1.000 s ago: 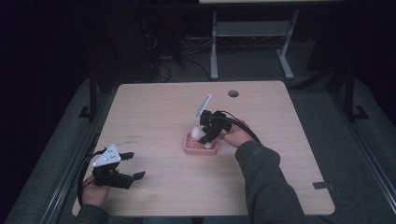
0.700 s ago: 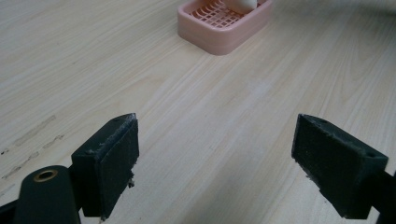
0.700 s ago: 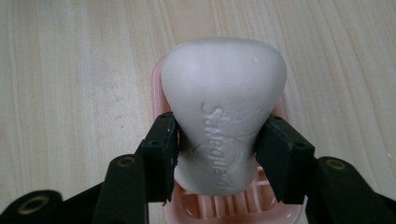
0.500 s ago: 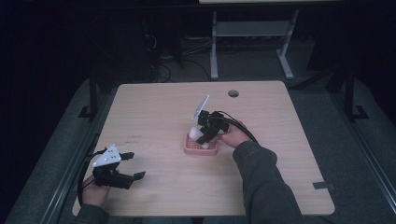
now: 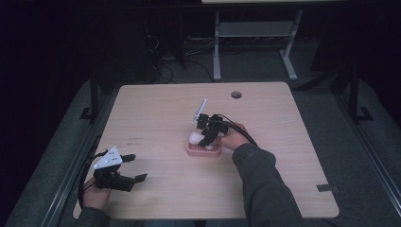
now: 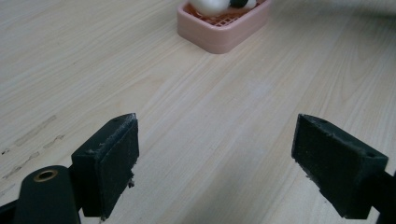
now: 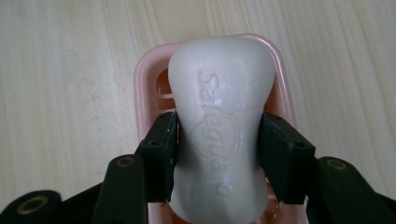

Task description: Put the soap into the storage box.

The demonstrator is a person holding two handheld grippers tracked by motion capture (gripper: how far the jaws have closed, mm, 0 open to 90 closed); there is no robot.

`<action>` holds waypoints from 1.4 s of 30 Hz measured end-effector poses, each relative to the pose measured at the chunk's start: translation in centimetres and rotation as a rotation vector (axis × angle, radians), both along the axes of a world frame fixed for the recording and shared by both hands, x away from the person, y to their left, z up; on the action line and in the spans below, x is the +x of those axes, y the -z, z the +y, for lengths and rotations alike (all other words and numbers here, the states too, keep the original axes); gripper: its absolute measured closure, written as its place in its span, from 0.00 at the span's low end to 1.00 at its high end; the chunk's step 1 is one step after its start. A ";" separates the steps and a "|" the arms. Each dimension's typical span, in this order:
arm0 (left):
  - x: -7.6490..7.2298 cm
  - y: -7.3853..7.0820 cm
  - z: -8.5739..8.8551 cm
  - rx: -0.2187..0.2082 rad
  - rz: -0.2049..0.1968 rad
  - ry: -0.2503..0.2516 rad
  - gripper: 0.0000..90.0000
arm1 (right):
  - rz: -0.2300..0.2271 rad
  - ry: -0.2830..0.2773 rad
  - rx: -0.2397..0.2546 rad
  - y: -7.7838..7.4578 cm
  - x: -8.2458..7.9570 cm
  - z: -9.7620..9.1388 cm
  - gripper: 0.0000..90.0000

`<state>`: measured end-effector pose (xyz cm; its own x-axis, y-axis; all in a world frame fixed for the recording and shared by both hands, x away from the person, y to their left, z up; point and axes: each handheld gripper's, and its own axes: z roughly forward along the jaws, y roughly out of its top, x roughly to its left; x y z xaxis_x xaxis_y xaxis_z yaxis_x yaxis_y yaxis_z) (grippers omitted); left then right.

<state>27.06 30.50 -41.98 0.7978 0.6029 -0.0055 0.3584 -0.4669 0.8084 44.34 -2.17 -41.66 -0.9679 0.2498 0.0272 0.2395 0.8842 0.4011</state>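
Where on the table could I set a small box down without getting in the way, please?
Bare wood lies along the far edge beside the grommet hole and between the left gripper and the soap dish. It is crowded at the dish, where the right gripper clamps the soap.

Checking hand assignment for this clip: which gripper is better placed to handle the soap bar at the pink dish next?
Right. The right gripper is already shut on the soap bar over the pink dish. The left gripper sits open near the table's near-left corner, well apart from the dish.
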 end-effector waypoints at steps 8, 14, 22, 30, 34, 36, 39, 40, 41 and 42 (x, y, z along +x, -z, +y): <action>0.0 0.0 0.0 0.001 0.000 0.001 0.16 | 0.004 0.002 -0.016 0.1 0.0 0.0 0.54; 0.0 0.0 0.0 0.001 0.001 0.001 0.16 | -0.003 -0.002 -0.023 0.1 -0.2 0.0 0.54; 0.0 0.0 -0.1 0.000 0.000 0.001 0.16 | -0.003 0.015 0.046 -0.4 -0.5 -0.4 0.46; 0.0 0.0 -0.1 0.001 0.001 0.002 0.16 | -0.011 0.036 0.084 -1.2 -0.7 -1.1 0.44; 0.0 0.0 -0.1 0.006 0.000 0.004 0.16 | -0.008 0.050 0.104 -1.5 -0.8 -1.7 0.42; 0.0 0.0 -0.1 0.006 -0.001 0.004 0.16 | -0.006 0.054 0.111 -1.6 -0.9 -1.9 0.42; 0.0 0.0 -0.1 0.006 -0.001 0.002 0.16 | -0.008 0.062 0.115 -1.6 -0.9 -2.2 0.41; 0.0 0.0 -0.1 0.011 0.000 0.005 0.16 | -0.010 0.064 0.118 -1.6 -1.0 -2.3 0.41; 0.0 0.0 -0.1 0.011 0.000 0.005 0.16 | -0.013 0.066 0.118 -1.6 -1.0 -2.4 0.41; 0.0 0.0 -0.1 0.010 0.000 0.005 0.16 | -0.018 0.066 0.119 -1.7 -1.1 -2.5 0.41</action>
<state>27.02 30.37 -41.99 0.8009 0.5988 0.0005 0.3557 -0.4765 0.8040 43.23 -4.69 -39.99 -0.9500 0.3093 0.0428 0.2875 0.8128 0.5067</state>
